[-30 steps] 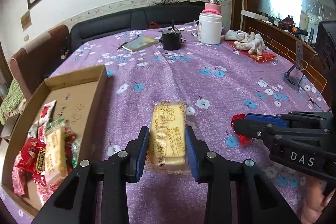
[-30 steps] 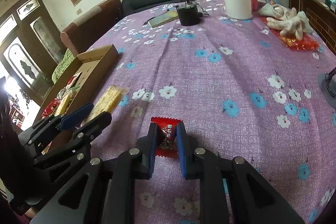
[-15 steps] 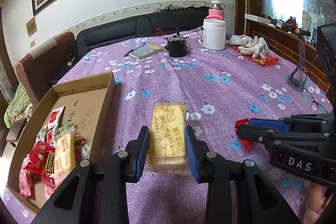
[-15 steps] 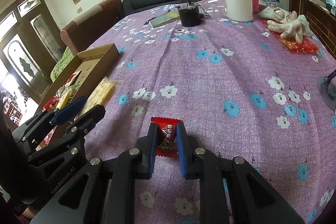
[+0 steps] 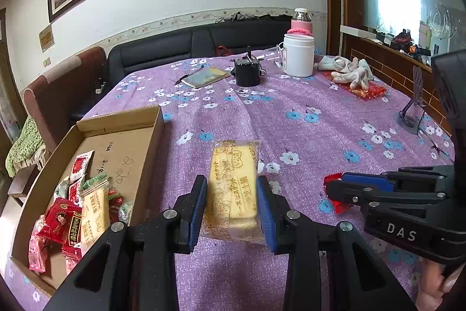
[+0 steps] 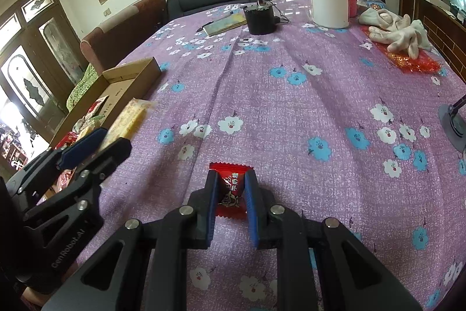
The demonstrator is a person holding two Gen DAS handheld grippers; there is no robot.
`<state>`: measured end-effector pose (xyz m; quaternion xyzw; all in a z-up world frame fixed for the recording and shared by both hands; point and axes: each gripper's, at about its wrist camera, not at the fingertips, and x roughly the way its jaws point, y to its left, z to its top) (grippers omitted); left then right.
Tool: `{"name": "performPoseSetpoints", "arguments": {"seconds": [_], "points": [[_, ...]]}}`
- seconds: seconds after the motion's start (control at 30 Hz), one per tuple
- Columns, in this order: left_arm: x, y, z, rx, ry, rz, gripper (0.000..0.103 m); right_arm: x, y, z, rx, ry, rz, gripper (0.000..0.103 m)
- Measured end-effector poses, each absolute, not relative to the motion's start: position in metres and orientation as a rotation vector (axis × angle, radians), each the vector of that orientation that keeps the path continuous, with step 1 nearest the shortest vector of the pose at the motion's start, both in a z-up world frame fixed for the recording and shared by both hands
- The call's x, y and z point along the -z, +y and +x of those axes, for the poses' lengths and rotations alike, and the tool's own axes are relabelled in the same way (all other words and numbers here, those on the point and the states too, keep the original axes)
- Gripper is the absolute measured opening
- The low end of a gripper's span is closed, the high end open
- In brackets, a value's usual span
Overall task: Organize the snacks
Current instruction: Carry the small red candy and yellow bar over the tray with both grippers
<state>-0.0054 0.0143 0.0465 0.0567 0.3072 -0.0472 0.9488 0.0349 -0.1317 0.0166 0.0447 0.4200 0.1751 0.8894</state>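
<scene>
Snacks gripped in both grippers, above the purple floral counter point(image 5: 291, 112).
Left gripper point(image 5: 232, 204) clamps a yellow biscuit pack point(image 5: 233, 182) in clear wrap; right gripper point(image 6: 230, 191) is pinched tight on a small red candy point(image 6: 230, 194), probably touching the cloth. Cardboard box point(image 5: 125, 142) left of the pack holds mixed wrappers. Black pot point(image 5: 247, 75), white jar point(image 5: 299, 56), gloves point(image 5: 349, 72) sit well apart, far side.

- The cardboard box point(image 5: 122, 118) lies at the table's left edge, snack packets point(image 5: 72, 206) inside its near end.
- Right of the box: the biscuit pack point(image 5: 233, 182), then the candy point(image 6: 230, 191).
- Behind the box, far across the table: notebook point(image 5: 205, 77), jar point(image 5: 299, 54), gloves point(image 5: 349, 70).
</scene>
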Motion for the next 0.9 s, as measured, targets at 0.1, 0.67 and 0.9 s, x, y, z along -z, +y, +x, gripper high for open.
{"name": "performPoseSetpoints", "arguments": {"seconds": [0.1,0.67,0.9], "points": [[-0.048,0.016,-0.006,0.097,0.619,0.108,0.036,-0.014,-0.133,0.037,-0.356,0.881,0.096,0.017],[-0.067,0.033,-0.016,0.089,0.563,0.037,0.036,-0.038,-0.124,0.034,-0.358,0.888,0.163,0.017],[-0.084,0.079,-0.027,0.04,0.519,-0.042,0.036,-0.065,-0.083,0.025,-0.424,0.851,0.113,0.017]]}}
